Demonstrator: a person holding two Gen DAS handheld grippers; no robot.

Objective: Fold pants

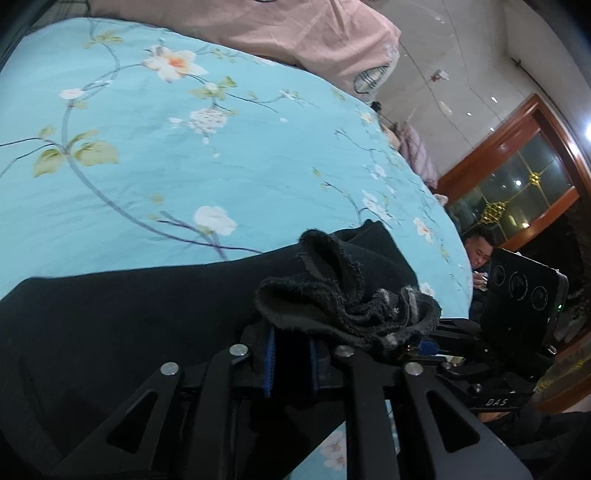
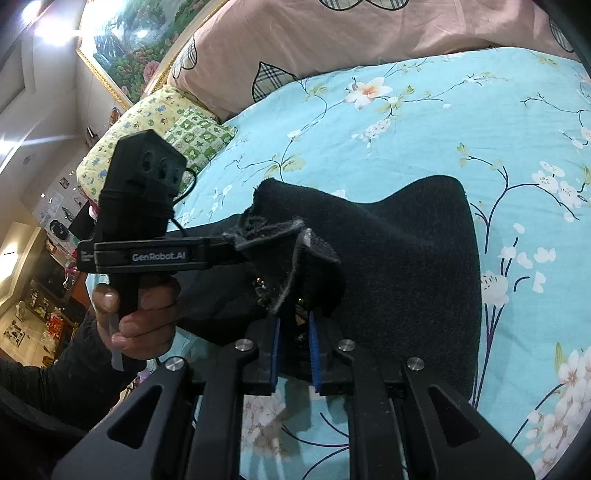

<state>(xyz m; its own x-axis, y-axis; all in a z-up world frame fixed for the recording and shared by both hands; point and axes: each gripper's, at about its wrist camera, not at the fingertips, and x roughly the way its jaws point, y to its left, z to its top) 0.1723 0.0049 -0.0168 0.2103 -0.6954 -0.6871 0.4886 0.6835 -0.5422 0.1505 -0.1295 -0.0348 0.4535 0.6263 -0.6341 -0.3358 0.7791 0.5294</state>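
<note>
Now both grippers, left (image 1: 291, 360) and right (image 2: 295, 350), grasp the frayed hems of the pants (image 2: 406, 258) over the bed (image 2: 406, 129). Keep the hems level, I judge, and lay them squarely on the far cloth.

Brightness: indoor artificial light, fairly dim; the bedsheet (image 1: 155, 155) evenly lit.
Source: bright ceiling lamp glare (image 2: 44, 22) above the framed painting (image 2: 133, 48).
Reflections: light spots on the glass door (image 1: 517, 184).
Dark areas: black pants (image 2: 406, 258) show little detail.
Distortion: strong fisheye bending, black corners.
Blur: slight softness on the bedsheet.
</note>
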